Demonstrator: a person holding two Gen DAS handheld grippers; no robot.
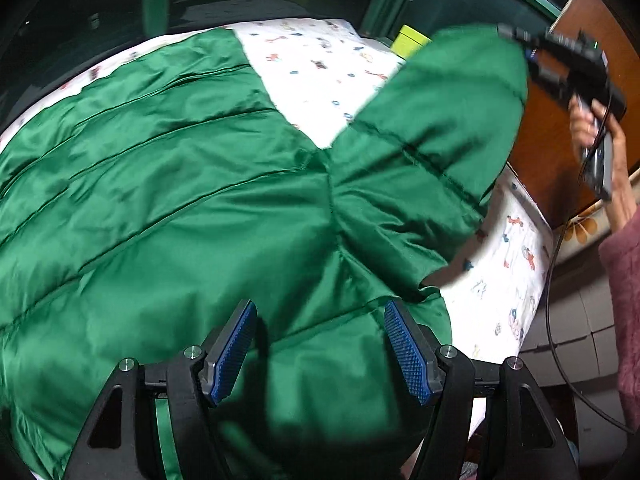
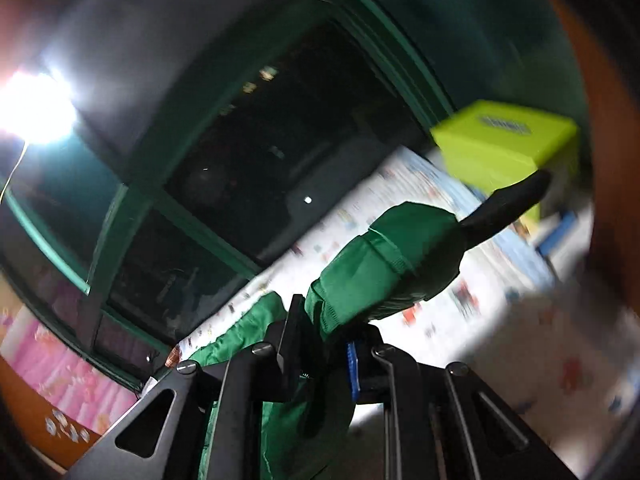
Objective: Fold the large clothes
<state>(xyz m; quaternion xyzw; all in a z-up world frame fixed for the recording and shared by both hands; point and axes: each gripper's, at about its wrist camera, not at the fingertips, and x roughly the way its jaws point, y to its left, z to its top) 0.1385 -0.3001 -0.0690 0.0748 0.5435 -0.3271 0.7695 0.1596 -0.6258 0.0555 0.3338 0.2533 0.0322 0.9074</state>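
Green jacket (image 1: 180,200) sleeve (image 2: 380,268) – right claw (image 2: 324,356) clamps it.

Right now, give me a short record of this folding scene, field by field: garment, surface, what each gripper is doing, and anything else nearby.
garment: green puffer jacket, body spread flat, one sleeve lifted off the bed
surface: bed with white cartoon-print sheet
left gripper: open, poised over the jacket's near edge, holding nothing
right gripper: shut on the sleeve cuff, holding it raised
nearby: lime-green box at the bed's far side, dark window behind
fold status: sleeve not yet laid across the body
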